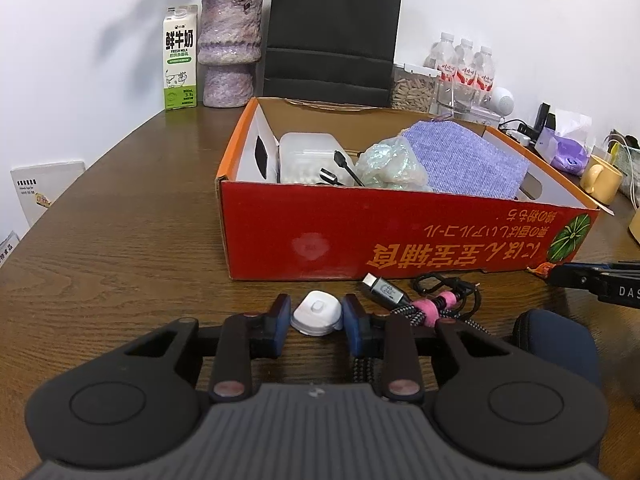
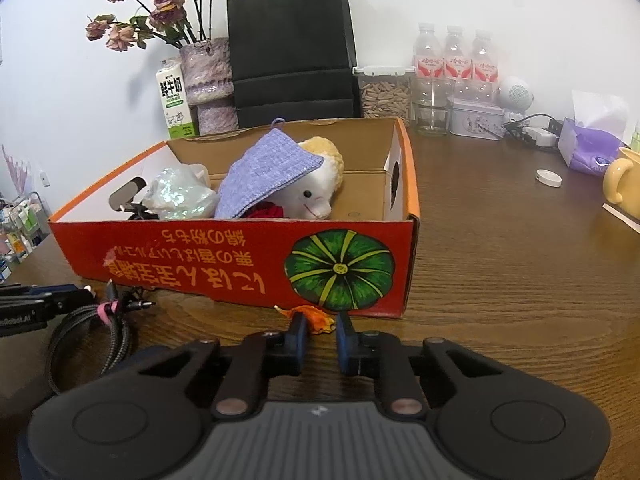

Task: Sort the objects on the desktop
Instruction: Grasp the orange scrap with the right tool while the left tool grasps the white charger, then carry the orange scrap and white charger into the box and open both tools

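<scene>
Desk point(image 1: 120, 240): dark wood grain, carrying a red cardboard box point(image 1: 400, 236) with its top open.
Left tongs point(image 1: 316, 314): low over the desk in front of the box, blue pads point(image 1: 282, 312) on either side of a small white charger point(image 1: 317, 313); the pads sit right at its sides, but whether they actually press on it I cannot tell.
Charger: resting on the desk, just in front of the box's front wall.
Cable point(image 1: 424, 304): braided, bundled with a pink tie, lying on the desk just right of the charger, its grey plug pointing toward the box.
Right tongs point(image 2: 321, 330): close together with only a narrow gap, tips at a small orange scrap point(image 2: 316, 316) that lies against the box's front corner under the green pumpkin picture; whether the scrap is pinched I cannot tell.
Box contents: purple knitted cloth point(image 2: 268, 176), white plush toy point(image 2: 310, 196), shiny crumpled wrap point(image 2: 180, 196), clear plastic container point(image 1: 308, 156).
Behind box: milk carton point(image 1: 180, 56), purple vase point(image 1: 230, 52), black paper bag point(image 1: 332, 28), water bottles point(image 2: 456, 56).
</scene>
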Demonstrator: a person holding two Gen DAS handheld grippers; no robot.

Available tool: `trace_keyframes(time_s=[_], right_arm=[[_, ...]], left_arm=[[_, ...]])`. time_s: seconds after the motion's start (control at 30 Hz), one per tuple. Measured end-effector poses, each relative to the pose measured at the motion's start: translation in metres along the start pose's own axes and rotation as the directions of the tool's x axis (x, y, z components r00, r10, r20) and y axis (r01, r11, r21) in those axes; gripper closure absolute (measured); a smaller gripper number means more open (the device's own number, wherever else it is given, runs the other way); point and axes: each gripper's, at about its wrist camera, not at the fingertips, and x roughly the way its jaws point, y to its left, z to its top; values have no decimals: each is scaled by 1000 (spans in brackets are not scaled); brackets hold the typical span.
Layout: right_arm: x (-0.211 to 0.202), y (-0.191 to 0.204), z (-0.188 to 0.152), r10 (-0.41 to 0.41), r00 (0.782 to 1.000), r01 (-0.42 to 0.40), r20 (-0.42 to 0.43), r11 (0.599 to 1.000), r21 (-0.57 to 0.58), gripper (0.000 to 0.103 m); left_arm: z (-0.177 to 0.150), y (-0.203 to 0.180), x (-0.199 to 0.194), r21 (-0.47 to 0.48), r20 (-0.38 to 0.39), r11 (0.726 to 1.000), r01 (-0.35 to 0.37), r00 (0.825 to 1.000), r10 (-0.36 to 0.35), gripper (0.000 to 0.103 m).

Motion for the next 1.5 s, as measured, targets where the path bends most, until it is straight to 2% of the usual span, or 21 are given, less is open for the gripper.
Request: trace_keyframes(time_s=[0.23,0.27,0.47,0.53,0.6,0.63,0.73,0.8,0.87,1.03,1.23,1.33,1.5], right_arm=[[-14,4,-4,27,999,-26,22,999,-33,94],[-16,5,-4,30,999,-29,25,999,-36,101],[-30,7,-3,50,997,-48,54,998,-50,102],[-32,7,-2,61,997,-58,56,997,-57,96],[-28,8,-1,70,997,-67,42,996,-65,74],[-25,10,-1,71,997,-68,37,995,-72,72],[-8,14,1,64,998,-63,6,994,-87,76],[1,15,1,73,997,-75,-28,994,-79,91],[0,18,0,73,997,-76,-26,992,-98,91],[-32,19,1,123,991,-117,53,988,-101,91],[-76,21,30,152,971,-129,187,983,-129,91],[-81,21,47,136,962,-106,238,985,-135,91],[-67,19,71,98,957,-68,273,991,-116,91]], left_arm=[[-1,-1,-5,1,18,1000,-2,1000,2,74],[-1,-1,-7,-2,20,1000,-2,1000,2,74],[1,-3,-19,4,55,1000,1,998,-1,74],[2,-3,-21,6,61,1000,5,998,-5,74],[2,-4,-21,7,60,1000,4,998,-5,74],[1,-4,-21,7,59,1000,5,998,-5,74],[-1,-4,-21,2,54,1000,3,999,-3,74],[-3,-3,-23,-3,55,1000,1,998,-1,74],[-4,1,-26,-10,61,1000,-3,998,4,74],[3,4,-44,-20,119,1000,6,993,-4,74],[32,-3,-66,0,240,1000,20,971,-19,74],[48,-11,-66,18,283,1000,19,959,-23,74],[74,-22,-49,32,317,999,16,948,-26,74]])
